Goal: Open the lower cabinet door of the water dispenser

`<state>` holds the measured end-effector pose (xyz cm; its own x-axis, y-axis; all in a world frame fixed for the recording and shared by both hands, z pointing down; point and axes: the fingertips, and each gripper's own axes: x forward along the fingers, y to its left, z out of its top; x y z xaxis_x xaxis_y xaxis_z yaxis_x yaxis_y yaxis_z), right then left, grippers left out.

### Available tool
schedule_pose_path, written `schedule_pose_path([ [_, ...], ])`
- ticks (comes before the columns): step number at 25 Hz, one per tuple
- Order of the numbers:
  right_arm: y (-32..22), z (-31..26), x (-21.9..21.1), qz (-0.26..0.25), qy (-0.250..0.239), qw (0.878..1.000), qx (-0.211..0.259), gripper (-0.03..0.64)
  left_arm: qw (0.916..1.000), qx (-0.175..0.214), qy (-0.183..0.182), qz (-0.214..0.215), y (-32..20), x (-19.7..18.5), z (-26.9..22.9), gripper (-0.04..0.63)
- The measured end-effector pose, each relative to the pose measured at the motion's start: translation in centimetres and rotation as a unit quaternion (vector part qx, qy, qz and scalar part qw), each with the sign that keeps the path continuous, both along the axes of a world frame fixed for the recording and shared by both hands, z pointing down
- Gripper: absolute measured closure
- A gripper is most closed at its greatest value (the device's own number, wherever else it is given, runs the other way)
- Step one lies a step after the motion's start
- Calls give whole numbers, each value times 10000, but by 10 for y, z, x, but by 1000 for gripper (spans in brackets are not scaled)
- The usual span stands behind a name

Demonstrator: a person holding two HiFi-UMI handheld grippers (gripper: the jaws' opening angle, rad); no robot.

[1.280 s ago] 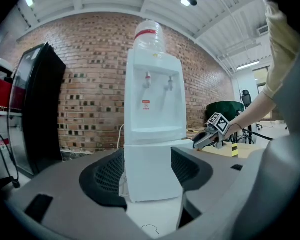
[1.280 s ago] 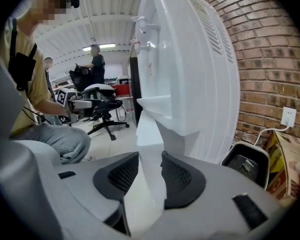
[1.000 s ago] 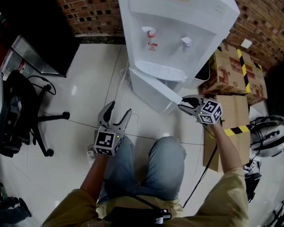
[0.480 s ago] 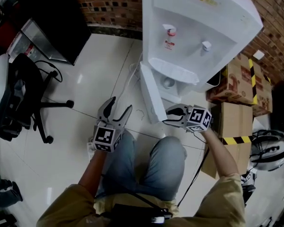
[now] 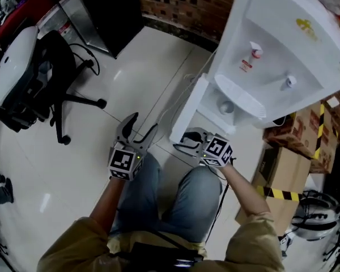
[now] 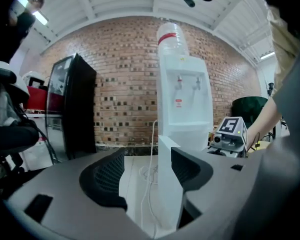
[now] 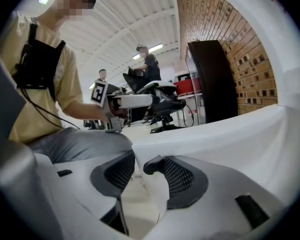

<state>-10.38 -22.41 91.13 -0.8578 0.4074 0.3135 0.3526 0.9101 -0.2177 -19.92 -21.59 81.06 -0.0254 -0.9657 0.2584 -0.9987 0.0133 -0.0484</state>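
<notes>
1. The water dispenser [image 5: 283, 44] fills the upper right of the head view. Its lower cabinet door [image 5: 188, 109] stands swung out, a white panel seen edge-on that runs from the dispenser's base down toward the centre of the frame.
2. The right gripper [image 5: 184, 143] sits at frame centre, just beside the door's free end. Its jaws have just been opening and are now slightly apart, pressing on nothing, with the panel just past their tips.
3. The left gripper [image 5: 137, 130], left of centre, has its jaws wide apart and empty, and the door lies apart to its right.
4. The right hand looks nearer, and the door appears already open
</notes>
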Motion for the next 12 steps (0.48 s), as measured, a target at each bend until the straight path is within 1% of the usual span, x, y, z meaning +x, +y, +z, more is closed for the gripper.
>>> schedule_pose_path([
  [2, 0, -1, -36, 342, -166, 9992, -75, 398, 9997, 71, 107, -229, 12, -14, -5, 316],
  [3, -1, -1, -56, 508, -230, 9984, -108, 413, 9991, 116, 170, -380, 19, -22, -7, 316],
  [5, -8, -2, -94, 909, -327, 9952, -186, 413, 9983, 145, 119, -560, 32, -36, -5, 316],
  [7, -18, -2, -127, 1392, -385, 9891, -268, 414, 9980, 144, 41, -613, 42, -41, -8, 316],
  [9, -29, -3, -152, 1791, -414, 9826, -280, 414, 9976, 160, 24, -679, 50, -48, -13, 316],
  [12, -44, -2, -180, 2146, -469, 9754, -196, 413, 9960, 172, 34, -878, 64, -63, -12, 316],
])
